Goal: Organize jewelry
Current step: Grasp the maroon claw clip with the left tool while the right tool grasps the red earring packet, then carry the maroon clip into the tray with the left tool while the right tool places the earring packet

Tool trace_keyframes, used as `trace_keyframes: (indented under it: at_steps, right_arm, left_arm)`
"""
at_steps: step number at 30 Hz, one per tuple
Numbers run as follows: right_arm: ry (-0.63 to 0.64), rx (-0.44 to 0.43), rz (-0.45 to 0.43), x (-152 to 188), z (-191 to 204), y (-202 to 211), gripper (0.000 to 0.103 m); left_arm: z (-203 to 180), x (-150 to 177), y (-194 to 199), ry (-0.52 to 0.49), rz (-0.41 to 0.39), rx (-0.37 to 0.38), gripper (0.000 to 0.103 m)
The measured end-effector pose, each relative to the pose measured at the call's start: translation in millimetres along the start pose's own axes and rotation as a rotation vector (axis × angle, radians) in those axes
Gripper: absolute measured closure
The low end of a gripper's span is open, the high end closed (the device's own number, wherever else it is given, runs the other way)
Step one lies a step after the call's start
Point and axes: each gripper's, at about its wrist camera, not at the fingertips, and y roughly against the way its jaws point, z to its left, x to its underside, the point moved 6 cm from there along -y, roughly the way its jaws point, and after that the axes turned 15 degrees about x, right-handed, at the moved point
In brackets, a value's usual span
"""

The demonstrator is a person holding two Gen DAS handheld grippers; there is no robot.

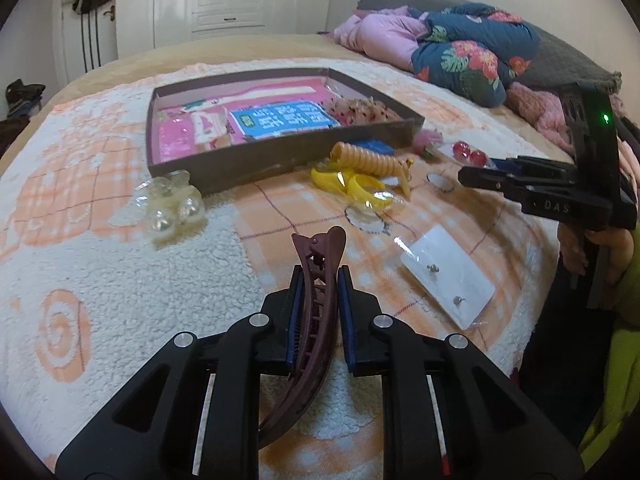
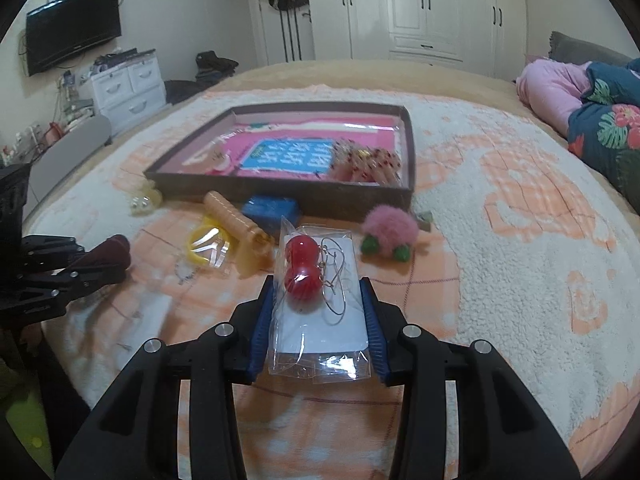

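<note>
My left gripper [image 1: 320,272] is shut on a maroon hair claw clip [image 1: 316,320], which stands up between the blue pads above the blanket. In the right wrist view that clip [image 2: 112,252] shows at the left edge. My right gripper [image 2: 318,282] is shut on a clear packet of red bead earrings [image 2: 316,300] with wire hooks on a white card. A shallow brown box [image 1: 280,160] with a pink and blue lining lies beyond both grippers, and a spotted fabric hair piece [image 2: 368,164] rests in its right corner.
On the blanket before the box lie a pearl hair clip [image 1: 172,208], a yellow clip [image 1: 360,188], an orange spiral clip [image 1: 368,160], a blue item [image 2: 272,208] and a pink pompom [image 2: 390,232]. A white card with stud earrings [image 1: 448,280] lies near the bed's edge. Folded bedding [image 1: 460,48] is piled at the far right.
</note>
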Motion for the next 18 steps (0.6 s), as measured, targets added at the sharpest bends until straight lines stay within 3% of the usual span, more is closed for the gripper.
trace_keyframes:
  at_steps: [18]
  right_arm:
    - [0.051,-0.074,-0.087,-32,29,21,0.064]
  left_arm:
    - [8,-38,37,0.016,-0.151,-0.048,0.093]
